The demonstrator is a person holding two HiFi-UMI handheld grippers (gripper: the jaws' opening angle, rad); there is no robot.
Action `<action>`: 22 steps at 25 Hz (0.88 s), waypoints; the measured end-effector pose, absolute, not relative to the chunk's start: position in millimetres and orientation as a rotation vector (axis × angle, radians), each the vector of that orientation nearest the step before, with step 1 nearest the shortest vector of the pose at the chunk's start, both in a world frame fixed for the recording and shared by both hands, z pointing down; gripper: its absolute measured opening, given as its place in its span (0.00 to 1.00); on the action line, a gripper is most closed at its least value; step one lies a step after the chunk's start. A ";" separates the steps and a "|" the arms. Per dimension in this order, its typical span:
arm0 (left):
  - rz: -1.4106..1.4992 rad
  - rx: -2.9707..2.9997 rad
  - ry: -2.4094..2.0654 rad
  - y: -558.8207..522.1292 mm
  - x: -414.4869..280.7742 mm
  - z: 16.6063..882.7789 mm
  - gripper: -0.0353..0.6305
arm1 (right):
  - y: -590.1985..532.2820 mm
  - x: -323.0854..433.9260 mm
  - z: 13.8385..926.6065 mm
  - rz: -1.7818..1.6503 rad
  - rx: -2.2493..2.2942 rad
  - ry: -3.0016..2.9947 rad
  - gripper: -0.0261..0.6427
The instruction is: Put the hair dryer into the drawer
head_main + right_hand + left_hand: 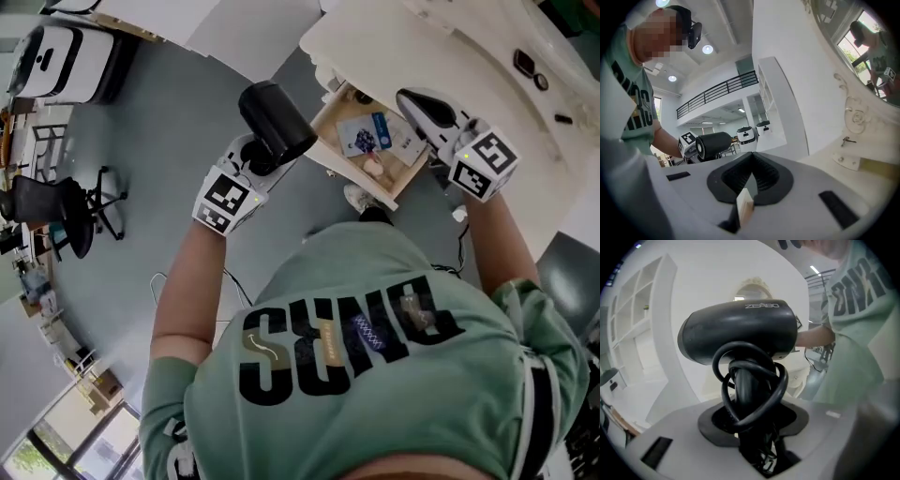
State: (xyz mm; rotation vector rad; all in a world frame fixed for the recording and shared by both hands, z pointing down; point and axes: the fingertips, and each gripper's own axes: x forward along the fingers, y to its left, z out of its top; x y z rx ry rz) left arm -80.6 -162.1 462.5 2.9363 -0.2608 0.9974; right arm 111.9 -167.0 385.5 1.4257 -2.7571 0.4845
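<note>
While the hair dryer hangs near the open drawer, the left tool grips its cord-wound handle, jaws held partly apart by it. Best lowered onto the bare wood beside the blue packets, cord kept inside the rim. Right tool: closed, empty, at the drawer's right end.

a: where's the head view?
b: high up, facing steeply down on the open drawer.
a: and the gripper views?
b: each rides close along its jaws; all three share the hair dryer.
</note>
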 end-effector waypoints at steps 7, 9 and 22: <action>1.448 2.975 0.315 -140.5 -9.7 560.8 0.34 | -138.6 186.4 422.6 0.558 1.618 -2.663 0.03; 1.570 2.969 0.465 -132.3 3.3 584.3 0.34 | -127.5 203.8 432.3 0.584 1.666 -2.634 0.03; 2.064 2.782 1.142 -113.9 57.4 688.9 0.34 | -90.0 265.7 487.2 0.717 1.804 -2.513 0.03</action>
